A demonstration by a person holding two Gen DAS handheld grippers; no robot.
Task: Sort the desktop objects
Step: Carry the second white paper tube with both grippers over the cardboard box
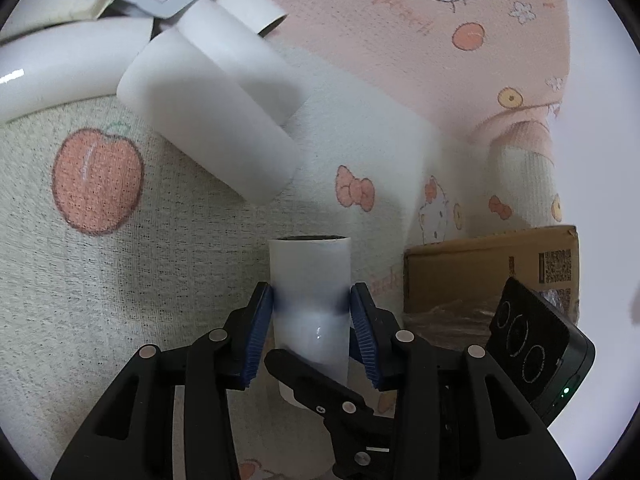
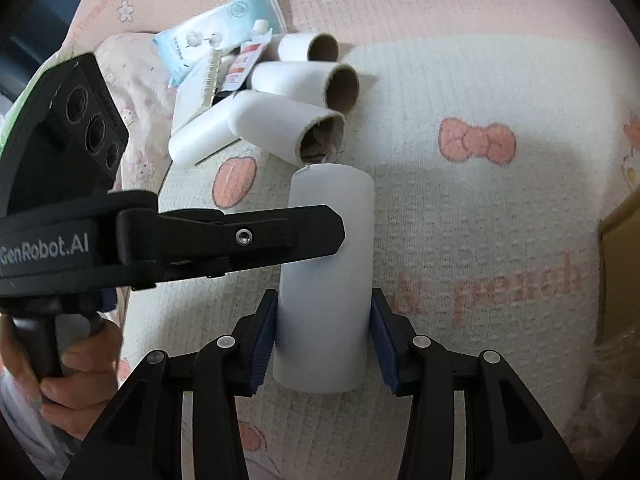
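Note:
A white paper roll point(image 1: 310, 304) with a cardboard core lies lengthwise between the blue pads of my left gripper point(image 1: 312, 300), which press its sides. The same roll point(image 2: 328, 280) sits between the pads of my right gripper point(image 2: 324, 308), with both pads against its sides. A finger of the left gripper point(image 2: 240, 236) crosses over the roll in the right wrist view. Several more white rolls point(image 2: 292, 128) lie in a pile beyond it, also seen in the left wrist view point(image 1: 208, 120).
A blue-white packet point(image 2: 224, 36), small sachets point(image 2: 244, 66) and a notebook lie behind the rolls. A cardboard box point(image 1: 492, 268) stands to the right. Everything rests on a patterned pink and cream cloth point(image 2: 480, 220).

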